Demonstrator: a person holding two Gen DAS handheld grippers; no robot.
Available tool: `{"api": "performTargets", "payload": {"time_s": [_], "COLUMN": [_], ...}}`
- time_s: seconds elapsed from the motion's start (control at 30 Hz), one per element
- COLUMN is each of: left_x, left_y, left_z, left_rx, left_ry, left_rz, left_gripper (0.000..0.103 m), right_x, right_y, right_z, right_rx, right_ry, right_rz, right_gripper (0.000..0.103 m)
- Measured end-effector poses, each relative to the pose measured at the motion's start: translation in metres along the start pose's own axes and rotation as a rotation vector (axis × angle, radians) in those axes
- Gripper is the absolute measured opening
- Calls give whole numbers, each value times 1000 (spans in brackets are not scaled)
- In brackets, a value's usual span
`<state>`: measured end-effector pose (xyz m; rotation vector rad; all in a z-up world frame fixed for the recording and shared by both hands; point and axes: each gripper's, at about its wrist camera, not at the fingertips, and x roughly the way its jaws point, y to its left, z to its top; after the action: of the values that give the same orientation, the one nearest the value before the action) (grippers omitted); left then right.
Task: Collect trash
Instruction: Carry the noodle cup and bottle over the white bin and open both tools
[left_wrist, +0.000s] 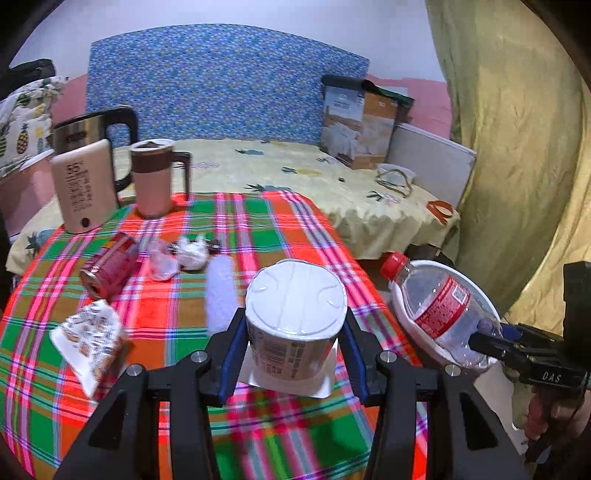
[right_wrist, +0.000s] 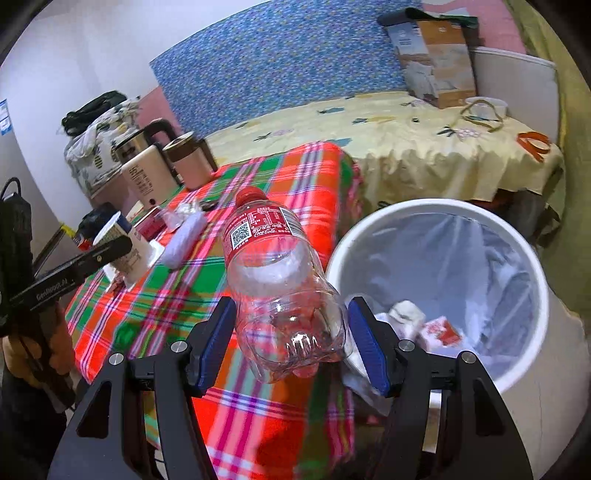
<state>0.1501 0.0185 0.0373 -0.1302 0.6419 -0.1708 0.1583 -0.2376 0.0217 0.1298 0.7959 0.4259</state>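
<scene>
I see the plaid table (left_wrist: 295, 229) carrying a can (left_wrist: 109, 269), wrapper (left_wrist: 92, 341), tissues (left_wrist: 190, 253), mug (left_wrist: 153, 177), thermos (left_wrist: 83, 188) and cup (left_wrist: 295, 317).

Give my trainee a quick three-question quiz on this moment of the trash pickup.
1. True or false: the plastic bottle already lies inside the white bin.
2. What does the left claw straddle?
3. Which item lies on its side on the plaid cloth: a) red can b) kettle c) mug

Key: 1. False, the right claw holds it beside the bin. 2. The upside-down noodle cup. 3. a
</scene>
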Motion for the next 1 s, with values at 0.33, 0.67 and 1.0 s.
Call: {"api": "performTargets", "payload": {"time_s": [0.33,0.67,1.0], "left_x": [22,48,78], "left_y": [-59,-120,-158], "left_z": [4,10,9], "left_rx": [67,153,204], "left_ry": [25,46,91], "left_rz": [-94,-195,-255], "left_gripper": [50,50,50], "right_x": [-23,-34,-28], "right_y": [-48,-77,-92], "right_z": [-10,-18,-18], "right_rx": [96,148,148], "right_ry": [-34,-25,11], "right_rz": [-115,-214,-275], "right_gripper": [64,64,64]}}
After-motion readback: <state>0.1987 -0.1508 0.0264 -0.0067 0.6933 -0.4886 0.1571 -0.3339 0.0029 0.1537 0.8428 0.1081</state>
